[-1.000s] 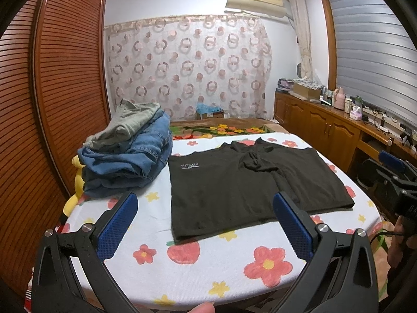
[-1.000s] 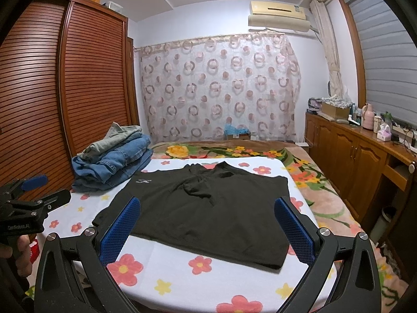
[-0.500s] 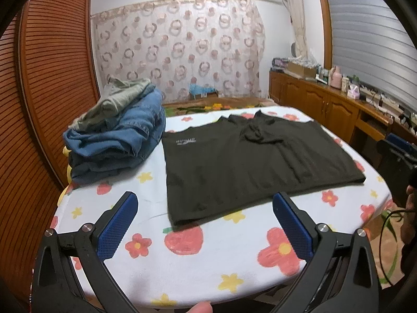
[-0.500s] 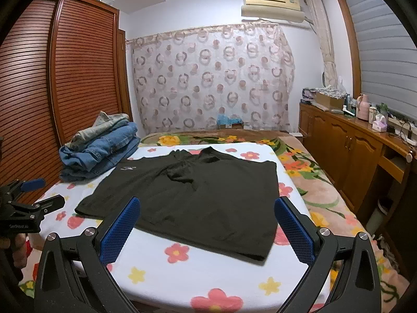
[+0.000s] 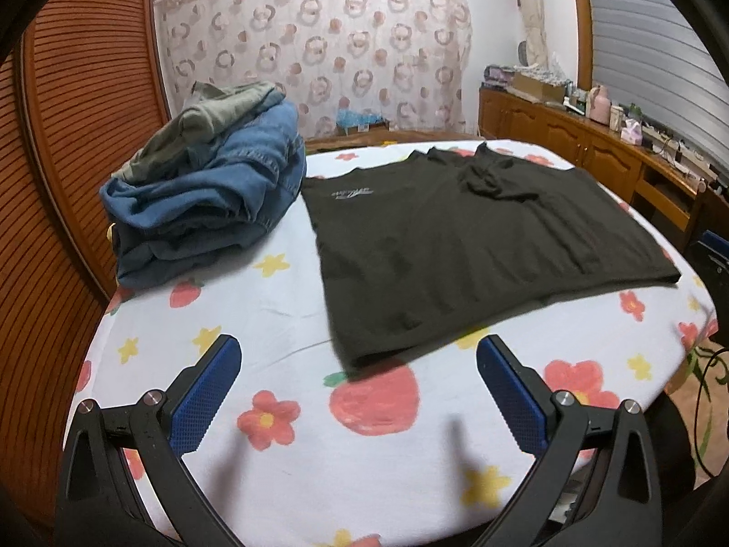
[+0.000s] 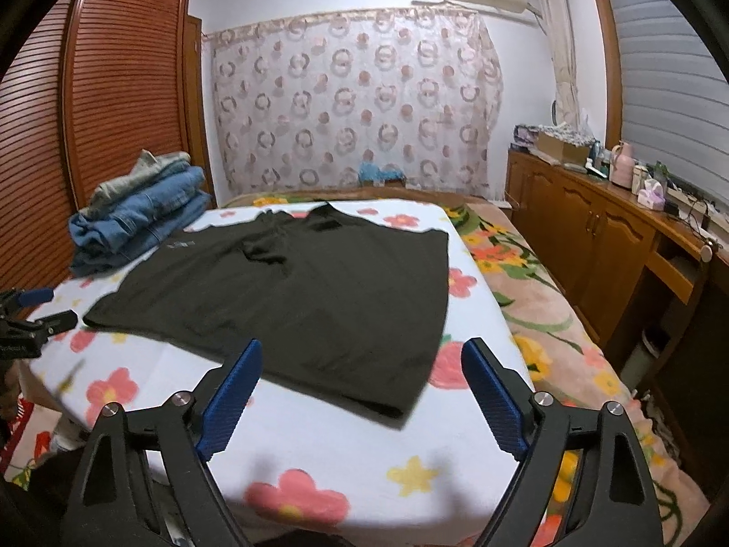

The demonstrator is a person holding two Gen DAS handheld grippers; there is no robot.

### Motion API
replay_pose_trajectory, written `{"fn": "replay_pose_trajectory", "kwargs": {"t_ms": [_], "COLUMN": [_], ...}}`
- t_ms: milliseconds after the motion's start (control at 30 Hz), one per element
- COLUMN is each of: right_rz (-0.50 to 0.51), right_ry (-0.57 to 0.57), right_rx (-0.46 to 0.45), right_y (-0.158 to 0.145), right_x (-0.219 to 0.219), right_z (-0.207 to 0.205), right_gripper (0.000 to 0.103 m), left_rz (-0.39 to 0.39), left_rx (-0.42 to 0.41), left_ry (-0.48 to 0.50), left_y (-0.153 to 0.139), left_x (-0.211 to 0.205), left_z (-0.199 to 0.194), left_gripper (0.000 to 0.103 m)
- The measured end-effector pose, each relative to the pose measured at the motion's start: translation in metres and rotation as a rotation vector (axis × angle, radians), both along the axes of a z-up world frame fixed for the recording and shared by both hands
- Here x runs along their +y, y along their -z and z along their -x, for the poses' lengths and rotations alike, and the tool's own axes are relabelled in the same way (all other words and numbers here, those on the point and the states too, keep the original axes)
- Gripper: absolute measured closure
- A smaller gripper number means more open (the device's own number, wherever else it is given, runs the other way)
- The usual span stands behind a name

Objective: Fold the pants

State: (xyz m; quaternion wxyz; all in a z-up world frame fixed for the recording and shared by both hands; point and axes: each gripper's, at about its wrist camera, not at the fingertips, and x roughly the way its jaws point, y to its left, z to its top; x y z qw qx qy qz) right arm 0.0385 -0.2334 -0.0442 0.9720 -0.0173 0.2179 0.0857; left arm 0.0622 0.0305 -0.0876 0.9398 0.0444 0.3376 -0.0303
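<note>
A flower-printed table (image 5: 282, 319) carries the dark pants (image 5: 464, 246), spread flat over its middle and right part, with their long axis running along the near edge from left to right and a bunched, pointed end toward the far edge. At the far left corner, just beside the pants, sits a stack of folded jeans (image 5: 205, 200). The left gripper (image 5: 360, 392) and the right gripper (image 6: 360, 392) both hover over the near edge, jaws spread wide and holding nothing.
</note>
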Motion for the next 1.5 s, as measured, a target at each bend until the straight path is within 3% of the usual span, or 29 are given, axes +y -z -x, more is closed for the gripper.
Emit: {"fn": "replay_pose_trajectory", "kwargs": {"t_ms": [233, 333, 500, 800, 933, 1133, 1267, 1500], "right_rz": [0.019, 0.029, 0.037, 0.048, 0.047, 0.058, 0.064, 0.08], "right_ry": [0.01, 0.009, 0.003, 0.0, -0.006, -0.01, -0.017, -0.05], "right_rx": [0.042, 0.055, 0.069, 0.094, 0.105, 0.113, 0.123, 0.124], "right_y": [-0.008, -0.011, -0.005, -0.005, -0.005, -0.005, -0.005, -0.009], "right_x": [0.003, 0.004, 0.0, -0.007, -0.007, -0.007, -0.007, -0.006], "right_z": [-0.008, -0.01, -0.013, -0.015, -0.017, -0.021, -0.024, -0.021], "right_gripper": [0.021, 0.023, 0.029, 0.04, 0.052, 0.056, 0.06, 0.088], "left_rz": [0.01, 0.014, 0.03, 0.056, 0.049, 0.045, 0.048, 0.059], "left_rx": [0.045, 0.067, 0.105, 0.103, 0.101, 0.096, 0.092, 0.068], "left_ry": [0.009, 0.017, 0.026, 0.032, 0.039, 0.041, 0.047, 0.075], "left_y": [0.012, 0.017, 0.024, 0.022, 0.02, 0.019, 0.019, 0.015], "left_x": [0.014, 0.019, 0.024, 0.026, 0.021, 0.019, 0.018, 0.014], "left_z": [-0.012, -0.016, -0.022, -0.028, -0.03, -0.034, -0.034, -0.028], "left_gripper": [0.006, 0.018, 0.026, 0.043, 0.05, 0.054, 0.062, 0.082]}}
